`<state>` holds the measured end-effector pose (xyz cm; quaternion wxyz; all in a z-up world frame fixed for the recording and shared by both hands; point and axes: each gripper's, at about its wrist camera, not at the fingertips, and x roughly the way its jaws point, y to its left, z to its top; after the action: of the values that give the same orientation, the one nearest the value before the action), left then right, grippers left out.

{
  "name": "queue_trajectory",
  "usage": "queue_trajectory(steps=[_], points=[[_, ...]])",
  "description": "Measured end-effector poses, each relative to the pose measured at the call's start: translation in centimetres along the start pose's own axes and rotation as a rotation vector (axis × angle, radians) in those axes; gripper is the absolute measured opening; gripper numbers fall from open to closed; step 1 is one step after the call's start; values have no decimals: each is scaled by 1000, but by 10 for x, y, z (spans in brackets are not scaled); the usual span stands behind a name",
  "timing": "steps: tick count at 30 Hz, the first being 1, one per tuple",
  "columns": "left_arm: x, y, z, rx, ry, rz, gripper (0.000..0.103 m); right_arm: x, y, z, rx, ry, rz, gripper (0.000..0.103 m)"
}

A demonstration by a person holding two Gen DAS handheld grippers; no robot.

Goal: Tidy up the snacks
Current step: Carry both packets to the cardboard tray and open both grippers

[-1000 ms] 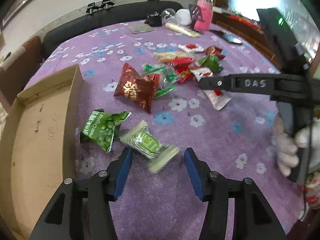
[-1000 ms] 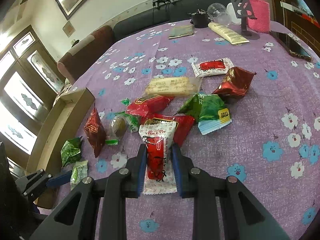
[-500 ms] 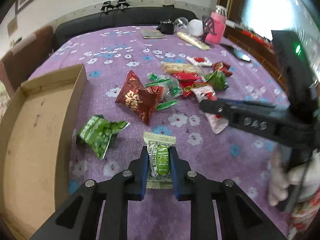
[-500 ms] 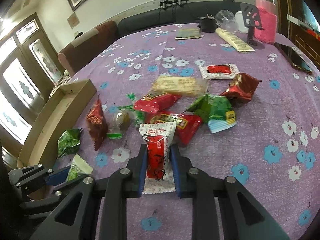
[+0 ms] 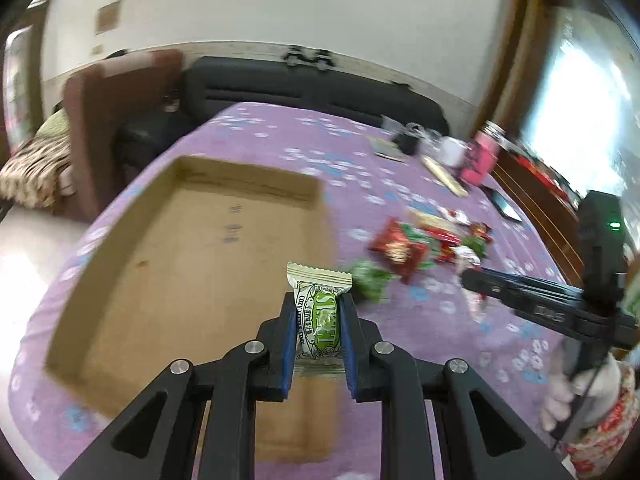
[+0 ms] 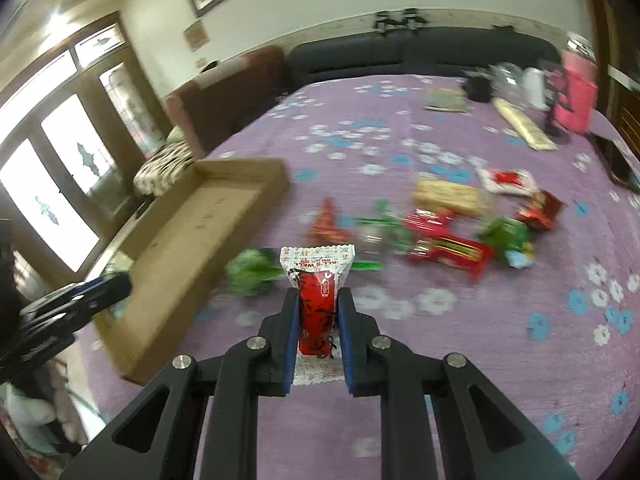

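Note:
My left gripper (image 5: 318,300) is shut on a green and white snack packet (image 5: 319,312) and holds it in the air over the right part of an open cardboard box (image 5: 172,264). My right gripper (image 6: 319,296) is shut on a red and white snack packet (image 6: 317,300), held above the purple flowered tablecloth (image 6: 500,320), right of the box (image 6: 192,240). A pile of red and green snack packets (image 6: 444,236) lies on the cloth ahead; it also shows in the left wrist view (image 5: 424,248). The right gripper shows at the right of the left wrist view (image 5: 472,280).
A pink bottle (image 6: 576,96), a white cup (image 6: 534,84), a long cracker pack (image 6: 520,124) and a phone (image 6: 620,164) stand at the table's far right. A dark sofa (image 6: 400,56) and a brown chair (image 6: 224,100) lie beyond the far edge.
Both grippers have lifted their packets off the cloth and swung left. The left one now hangs over the box; the right one has moved toward it.

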<state>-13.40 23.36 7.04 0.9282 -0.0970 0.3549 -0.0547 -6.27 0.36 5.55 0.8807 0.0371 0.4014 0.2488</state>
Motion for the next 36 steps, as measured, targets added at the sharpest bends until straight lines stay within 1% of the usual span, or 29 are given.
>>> queue_trajectory(steps=[4,8,10,15,18,21,22,23,24,25,26,28,30,31,32,34,35,36], points=[[-7,38,-8,-77,-7,51,20,14,45,11,-34,41,86,18],[-9,67,-13,-128,-7,91,20,34,87,13,-87,77,133,18],[-8,79,-14,-154,0,95,20,48,113,12,-127,104,150,18],[-5,103,-18,-195,11,112,20,77,155,4,-192,160,174,18],[-6,112,-21,-217,11,116,20,92,170,-1,-218,190,176,18],[-10,117,-22,-230,2,105,21,101,181,-7,-233,209,174,19],[-11,118,-22,-230,-3,101,24,104,183,-8,-236,214,172,20],[-13,118,-21,-230,-10,100,30,106,183,-8,-235,215,170,20],[-15,117,-21,-232,-18,103,35,105,183,-9,-230,210,169,21],[-17,117,-20,-235,-26,107,44,103,183,-8,-227,204,171,22],[-20,118,-20,-239,-37,111,51,101,183,-8,-225,197,177,25],[-25,119,-18,-251,-54,112,53,91,180,-5,-227,169,178,26],[-30,119,-17,-265,-69,98,57,80,176,-1,-227,138,176,30],[-33,119,-16,-271,-78,91,61,73,173,1,-224,123,175,31],[-37,117,-15,-274,-92,83,64,65,167,3,-220,103,172,34],[-43,113,-11,-270,-112,69,65,45,147,10,-205,49,147,40],[-46,109,-10,-264,-121,61,65,39,137,13,-196,25,130,46],[-48,106,-9,-258,-128,49,65,29,118,17,-176,-10,95,50]])
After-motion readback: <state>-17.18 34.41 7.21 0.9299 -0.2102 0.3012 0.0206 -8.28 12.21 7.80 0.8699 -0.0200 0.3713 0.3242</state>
